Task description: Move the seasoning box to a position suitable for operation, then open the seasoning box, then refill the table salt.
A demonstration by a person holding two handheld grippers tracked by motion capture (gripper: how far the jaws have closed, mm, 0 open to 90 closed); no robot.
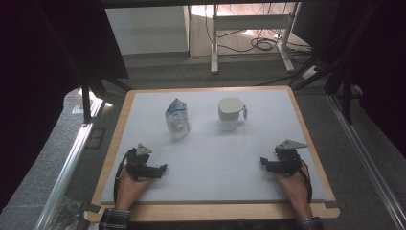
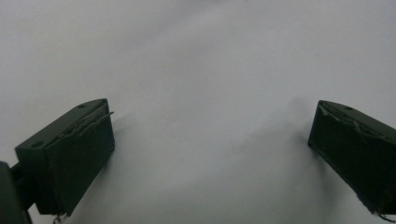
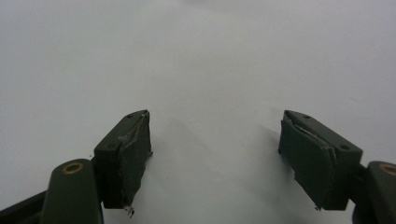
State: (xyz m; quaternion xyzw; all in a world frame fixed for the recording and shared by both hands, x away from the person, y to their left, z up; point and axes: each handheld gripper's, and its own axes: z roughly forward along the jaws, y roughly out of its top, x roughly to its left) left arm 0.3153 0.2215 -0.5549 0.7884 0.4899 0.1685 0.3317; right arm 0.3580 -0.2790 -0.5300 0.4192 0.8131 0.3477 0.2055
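1. The left hand-held gripper [image 1: 163, 167] sits low on the near left of the tabletop [image 1: 210, 158], jaws spread wide with nothing between them. In the left gripper view there's just bare white surface between the two black pads [image 2: 79, 154].
2. The right hand-held gripper [image 1: 263, 163] mirrors it on the near right, jaws parted and empty too, pointing in toward the middle. Its own view again has blank tabletop between the pads [image 3: 133, 154].
3. Going outward from the left one: the blue-and-white pouch [image 1: 177, 119] stands upright ahead of it and a bit to the right, toward the far side. That's clearly the left hand's thing, since it's well apart from the right gripper.
4. From the right one: the white lidded mug [image 1: 231, 114] stands upright ahead and to its left, handle [image 1: 244, 113] sticking out on the right side, so facing the right hand.
5. Pouch and mug stand near each other but not touching, pouch on the left.
6. My guess is each hand goes forward and slightly inward to its own item.
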